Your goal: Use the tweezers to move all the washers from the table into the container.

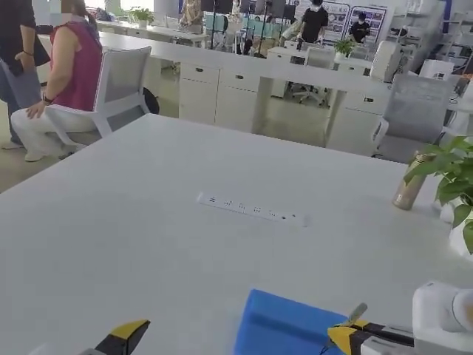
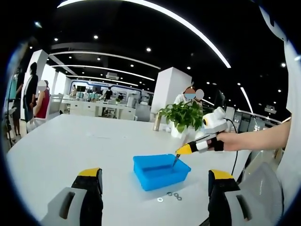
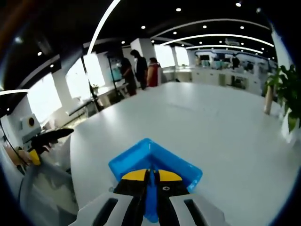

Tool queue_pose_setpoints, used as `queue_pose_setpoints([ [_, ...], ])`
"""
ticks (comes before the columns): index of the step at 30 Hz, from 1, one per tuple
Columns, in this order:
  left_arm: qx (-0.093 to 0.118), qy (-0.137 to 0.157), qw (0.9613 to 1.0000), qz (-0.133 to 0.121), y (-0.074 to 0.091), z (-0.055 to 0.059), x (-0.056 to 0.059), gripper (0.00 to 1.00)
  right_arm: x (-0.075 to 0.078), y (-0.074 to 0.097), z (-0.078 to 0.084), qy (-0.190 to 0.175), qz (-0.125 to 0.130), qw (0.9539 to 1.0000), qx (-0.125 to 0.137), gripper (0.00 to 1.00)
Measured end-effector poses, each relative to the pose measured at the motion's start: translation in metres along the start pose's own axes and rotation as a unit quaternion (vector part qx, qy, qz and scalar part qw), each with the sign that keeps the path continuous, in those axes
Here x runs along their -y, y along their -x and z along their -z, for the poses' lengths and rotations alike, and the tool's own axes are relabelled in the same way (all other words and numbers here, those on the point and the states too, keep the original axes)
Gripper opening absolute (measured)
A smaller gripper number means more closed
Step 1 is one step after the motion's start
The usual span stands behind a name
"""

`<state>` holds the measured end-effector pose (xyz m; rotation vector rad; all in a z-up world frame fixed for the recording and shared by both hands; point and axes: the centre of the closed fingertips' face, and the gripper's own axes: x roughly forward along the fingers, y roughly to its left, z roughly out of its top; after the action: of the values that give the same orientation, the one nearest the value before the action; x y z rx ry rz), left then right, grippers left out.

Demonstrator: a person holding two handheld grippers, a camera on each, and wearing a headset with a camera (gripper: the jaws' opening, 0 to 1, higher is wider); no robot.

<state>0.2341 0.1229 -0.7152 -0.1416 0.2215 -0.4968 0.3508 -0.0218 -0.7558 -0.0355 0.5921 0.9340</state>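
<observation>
We hold the right gripper (image 2: 184, 149) clamped on the tweezers (image 2: 176, 160), jaws pressed close so the thin tool cannot slip. In the right gripper view the two yellow tips sit almost touching. The tweezers slant down from the jaws with their points over the open top of the container (image 2: 161, 170), likely so that anything let go drops inside and not on the table (image 2: 84, 141). We cannot tell how far the points are parted or whether a washer sits between them, because they are too small and dark against the blue.

The left gripper (image 2: 155, 177) has its jaws wide apart and grips nothing. We judge that it hangs low on the near side to leave the work clear.

The washers (image 2: 170, 195), a small cluster of three or four, lie flat on the table just beside the container's near wall, as the left gripper view has it. They are below the tweezers' points and to the near side of them, with that wall between. Reaching one means bringing the points back over the wall and down onto the table.
</observation>
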Motion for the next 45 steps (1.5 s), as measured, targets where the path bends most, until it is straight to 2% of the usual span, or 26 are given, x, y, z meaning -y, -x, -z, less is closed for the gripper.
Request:
queue_pose_setpoints([
  [4, 0.0, 0.0, 1.0, 0.002, 0.0, 0.0, 0.001, 0.95, -0.026, 0.004, -0.003, 0.012, -0.027, 0.9996, 0.006, 0.03],
  [8, -0.003, 0.0, 1.0, 0.002, 0.0, 0.001, 0.001, 0.94, -0.045, 0.004, -0.001, 0.01, -0.058, 0.9982, 0.011, 0.03],
  [10, -0.004, 0.0, 1.0, 0.002, 0.0, 0.001, 0.001, 0.94, -0.057, 0.003, 0.004, 0.01, -0.071, 0.9974, 0.005, 0.03],
  [14, -0.005, 0.0, 1.0, 0.001, 0.001, 0.002, 0.0, 0.94, -0.066, -0.002, 0.019, 0.011, -0.084, 0.9963, -0.012, 0.03],
  [16, -0.005, 0.0, 1.0, 0.003, 0.001, 0.002, 0.001, 0.94, -0.072, -0.005, 0.031, 0.001, -0.093, 0.9953, -0.026, 0.03],
  [19, -0.002, 0.0, 1.0, 0.009, 0.001, 0.001, 0.004, 0.94, -0.073, -0.009, 0.046, -0.006, -0.095, 0.9946, -0.042, 0.03],
  [21, -0.008, -0.002, 0.9999, 0.007, 0.001, 0.003, 0.003, 0.94, -0.075, -0.011, 0.056, -0.011, -0.093, 0.994, -0.056, 0.03],
  [26, -0.01, 0.0, 0.9999, 0.009, 0.0, 0.004, 0.004, 0.93, -0.074, -0.014, 0.07, -0.007, -0.085, 0.9936, -0.074, 0.03],
  [33, -0.018, -0.004, 0.9998, 0.01, 0.0, 0.007, 0.005, 0.93, -0.071, -0.015, 0.076, -0.007, -0.086, 0.9927, -0.084, 0.03],
  [45, -0.026, -0.006, 0.9995, 0.013, -0.001, 0.01, 0.005, 0.92, -0.08, -0.016, 0.08, 0.017, -0.087, 0.9914, -0.096, 0.03],
])
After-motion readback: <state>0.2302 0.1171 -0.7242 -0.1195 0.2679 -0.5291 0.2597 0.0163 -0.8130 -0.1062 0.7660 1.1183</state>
